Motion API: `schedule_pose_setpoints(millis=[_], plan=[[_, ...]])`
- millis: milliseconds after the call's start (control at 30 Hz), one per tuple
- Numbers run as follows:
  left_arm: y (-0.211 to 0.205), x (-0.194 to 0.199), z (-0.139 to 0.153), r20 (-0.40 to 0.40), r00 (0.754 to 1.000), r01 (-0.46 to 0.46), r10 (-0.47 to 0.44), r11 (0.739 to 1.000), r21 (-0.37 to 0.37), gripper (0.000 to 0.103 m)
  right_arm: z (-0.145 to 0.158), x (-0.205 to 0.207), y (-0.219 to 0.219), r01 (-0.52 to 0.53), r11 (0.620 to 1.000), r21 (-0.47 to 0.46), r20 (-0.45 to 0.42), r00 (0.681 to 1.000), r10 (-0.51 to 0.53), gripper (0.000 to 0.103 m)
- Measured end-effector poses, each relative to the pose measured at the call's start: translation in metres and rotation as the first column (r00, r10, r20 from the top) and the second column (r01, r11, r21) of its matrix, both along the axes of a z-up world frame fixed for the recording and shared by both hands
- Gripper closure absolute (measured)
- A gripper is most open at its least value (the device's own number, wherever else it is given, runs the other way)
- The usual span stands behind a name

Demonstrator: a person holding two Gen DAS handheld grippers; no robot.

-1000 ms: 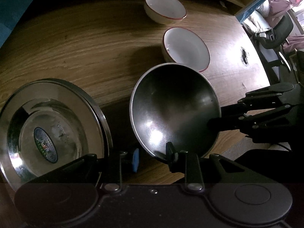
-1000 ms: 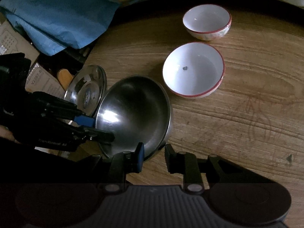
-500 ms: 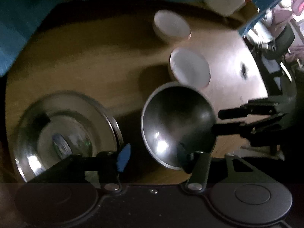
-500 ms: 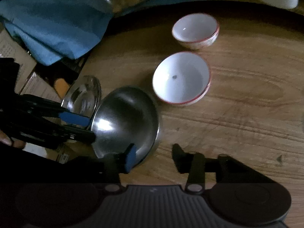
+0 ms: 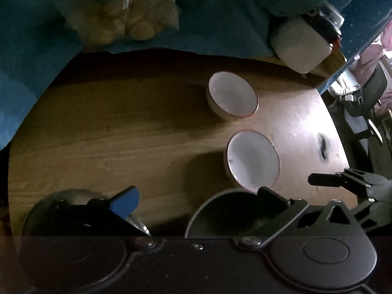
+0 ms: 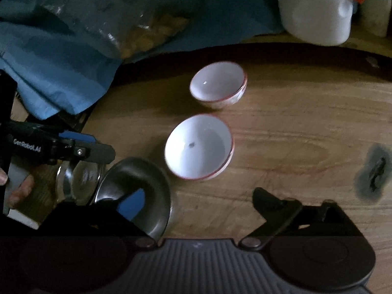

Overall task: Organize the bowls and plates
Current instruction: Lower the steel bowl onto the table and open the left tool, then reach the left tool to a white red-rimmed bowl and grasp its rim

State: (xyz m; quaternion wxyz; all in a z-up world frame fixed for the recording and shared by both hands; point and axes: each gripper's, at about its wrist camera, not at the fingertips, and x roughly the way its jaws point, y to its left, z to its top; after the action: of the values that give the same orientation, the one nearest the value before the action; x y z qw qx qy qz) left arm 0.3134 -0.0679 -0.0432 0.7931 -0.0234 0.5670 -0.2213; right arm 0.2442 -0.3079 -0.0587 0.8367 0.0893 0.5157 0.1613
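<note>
A steel bowl (image 6: 137, 191) rests on the wooden table (image 6: 294, 132) near its front left; it also shows in the left wrist view (image 5: 220, 215). A steel plate (image 6: 78, 183) lies left of it, seen in the left wrist view (image 5: 63, 210) behind the fingers. Two white red-rimmed bowls stand beyond: the nearer (image 6: 199, 147) (image 5: 252, 163) and the farther (image 6: 218, 84) (image 5: 232, 98). My left gripper (image 5: 198, 196) is open and empty above the steel bowl and plate. My right gripper (image 6: 196, 198) is open and empty, its left finger over the steel bowl.
A blue cloth (image 6: 61, 56) with a clear bag of food (image 6: 137, 31) covers the back left. A white container (image 6: 316, 9) stands at the back right. A dark knot (image 6: 372, 171) marks the table at right. A chair (image 5: 362, 103) is beyond the table's edge.
Both grippers have opened and let go of the steel bowl, then pulled back and up. The bowl now rests on the table beside the steel plate.
</note>
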Motion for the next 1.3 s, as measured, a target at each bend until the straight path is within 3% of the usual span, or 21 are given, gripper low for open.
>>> schedule_pose_setpoints(millis=[233,467,667,1300], plan=[[-0.016,0.019,-0.009,0.029,1.000,-0.013,0.012,0.999,0.043,0.001,-0.005,0.006,-0.010,0.096,0.995,-0.038,0.068,0.993,-0.093,0.000],[-0.051,0.031,-0.022,0.051,0.996,0.070,-0.078,0.986,0.150,0.001,-0.016,0.014,-0.019,0.166,0.983,-0.078,0.070,0.985,-0.161,0.000],[-0.075,0.034,-0.027,0.080,0.986,0.122,-0.144,0.965,0.234,0.001,-0.025,0.019,-0.016,0.154,0.979,-0.132,0.074,0.987,-0.145,0.000],[-0.094,0.034,-0.040,0.069,0.984,0.138,-0.167,0.941,0.310,0.001,-0.033,0.024,-0.011,0.129,0.977,-0.167,0.096,0.989,-0.114,0.001]])
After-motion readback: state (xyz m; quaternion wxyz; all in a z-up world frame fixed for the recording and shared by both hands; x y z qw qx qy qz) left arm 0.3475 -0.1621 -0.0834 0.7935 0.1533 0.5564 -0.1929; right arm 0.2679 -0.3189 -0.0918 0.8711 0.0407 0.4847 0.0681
